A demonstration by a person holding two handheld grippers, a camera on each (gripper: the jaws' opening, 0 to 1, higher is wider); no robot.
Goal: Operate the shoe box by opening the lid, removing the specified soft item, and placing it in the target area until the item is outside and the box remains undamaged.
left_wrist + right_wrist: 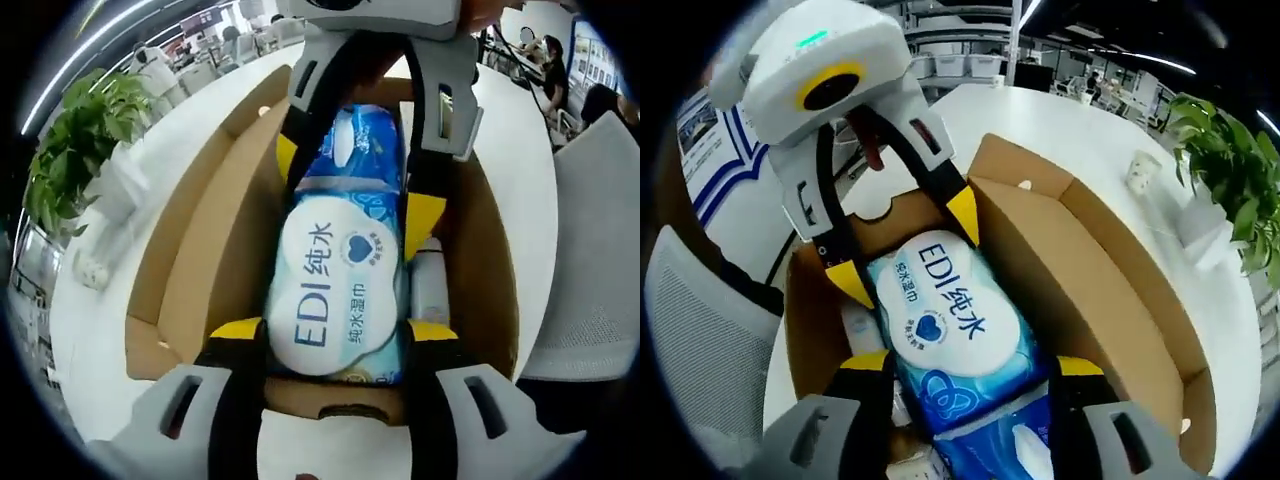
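A blue-and-white pack of wet wipes (335,290) (940,320) lies lengthwise in an open cardboard shoe box (195,240) (1090,270). The box lid (1160,330) is folded back to one side. My left gripper (333,335) (905,248) has its yellow-tipped jaws pressed on both sides of one end of the pack. At the other end my right gripper (972,365) (355,185) clamps the pack the same way. A small white item (430,285) lies in the box beside the pack.
The box sits on a round white table (210,110) (1040,120). A potted plant (80,150) (1230,170) and a paper cup (1142,170) stand past the lid side. A grey office chair (600,250) (700,320) stands on the other side.
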